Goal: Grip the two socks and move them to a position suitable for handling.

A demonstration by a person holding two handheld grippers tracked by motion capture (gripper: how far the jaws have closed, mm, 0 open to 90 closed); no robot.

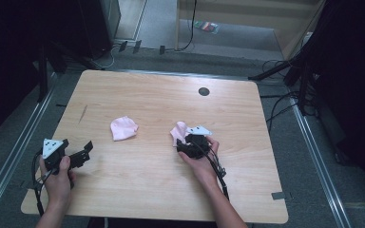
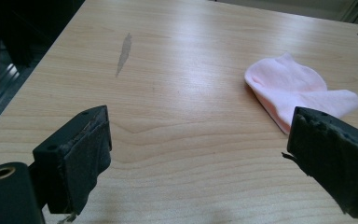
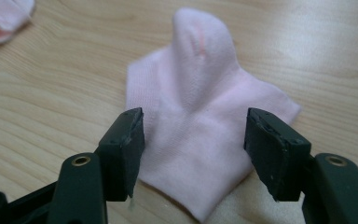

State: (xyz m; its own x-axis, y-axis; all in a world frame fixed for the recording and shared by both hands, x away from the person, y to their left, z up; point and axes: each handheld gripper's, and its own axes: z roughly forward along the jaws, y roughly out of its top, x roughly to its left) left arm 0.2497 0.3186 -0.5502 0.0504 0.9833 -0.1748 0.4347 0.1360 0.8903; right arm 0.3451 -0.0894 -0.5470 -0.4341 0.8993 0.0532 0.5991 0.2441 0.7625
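Two pink socks lie on the wooden surface (image 1: pixel 147 166). One sock (image 1: pixel 123 128) sits flat left of the middle, well apart from the other. The second sock (image 1: pixel 178 131) lies right of the middle, partly bunched, with a rounded part standing up from the wood.

The right gripper (image 1: pixel 186 141) is held low over this second sock. In the right gripper view its fingers (image 3: pixel 126 149) are spread apart on either side of the sock (image 3: pixel 200 121), released and not pressing the cloth; the sock's near edge reaches down between them.

The left gripper (image 1: pixel 85 149) rests near the surface's left front corner, pointing toward the first sock but short of it. In the left gripper view its fingers (image 2: pixel 81 154) are wide apart and released over bare wood, with the flat sock (image 2: pixel 293 88) just beyond the right finger. A dark streak (image 2: pixel 123 51) marks the wood farther back.

A small dark round hole (image 1: pixel 203 91) sits near the surface's far edge.
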